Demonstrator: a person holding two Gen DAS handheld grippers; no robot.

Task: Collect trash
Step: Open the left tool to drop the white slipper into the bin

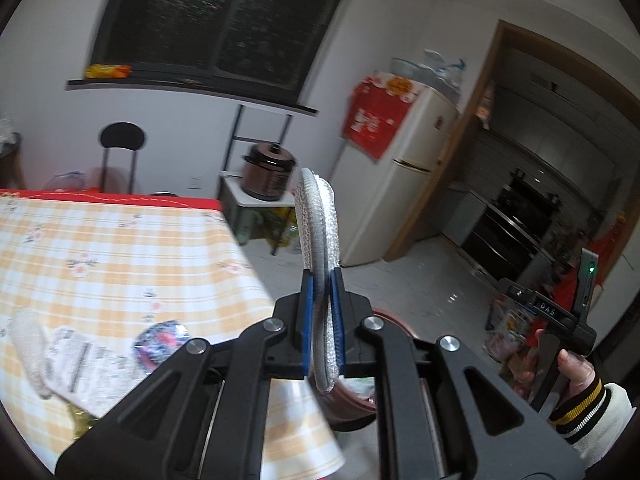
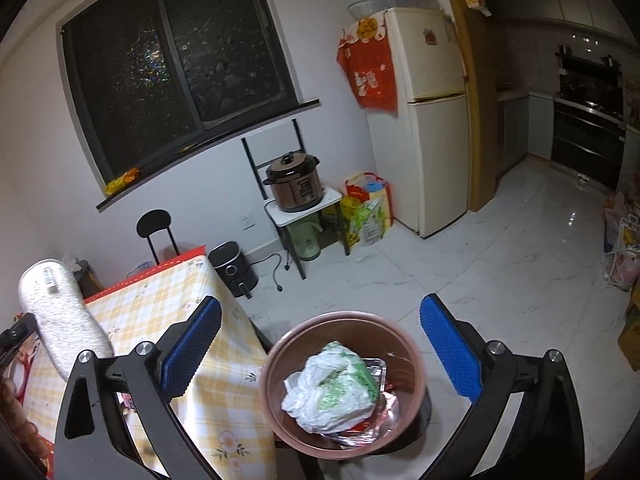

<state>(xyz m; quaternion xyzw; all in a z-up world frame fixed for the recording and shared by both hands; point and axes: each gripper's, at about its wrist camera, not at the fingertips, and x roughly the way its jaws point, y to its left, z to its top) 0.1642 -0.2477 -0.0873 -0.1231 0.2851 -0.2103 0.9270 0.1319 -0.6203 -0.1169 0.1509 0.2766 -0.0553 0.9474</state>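
Observation:
My left gripper (image 1: 320, 280) is shut on a grey woven insole (image 1: 318, 220), held on edge and upright beyond the table's corner. The right wrist view shows the same insole (image 2: 60, 312) at far left, over the table. My right gripper (image 2: 320, 306) stands open and empty above a pink trash bin (image 2: 280, 344) on the floor by the table. A crumpled white-and-green plastic bag (image 2: 332, 384) and foil wrappers lie in the bin. On the checked tablecloth (image 1: 120, 240) lie a shiny foil wrapper (image 1: 160, 340), a printed paper wrapper (image 1: 80, 364) and a pale fuzzy piece (image 1: 28, 344).
A fridge (image 2: 432, 120) stands at the back wall. Beside it are full bags (image 2: 368, 208) and a pressure cooker (image 2: 296, 184) on a small stand. An air fryer (image 2: 234, 268) sits on the floor and a black chair (image 2: 154, 224) behind the table. A hand (image 1: 576, 364) grips the right tool.

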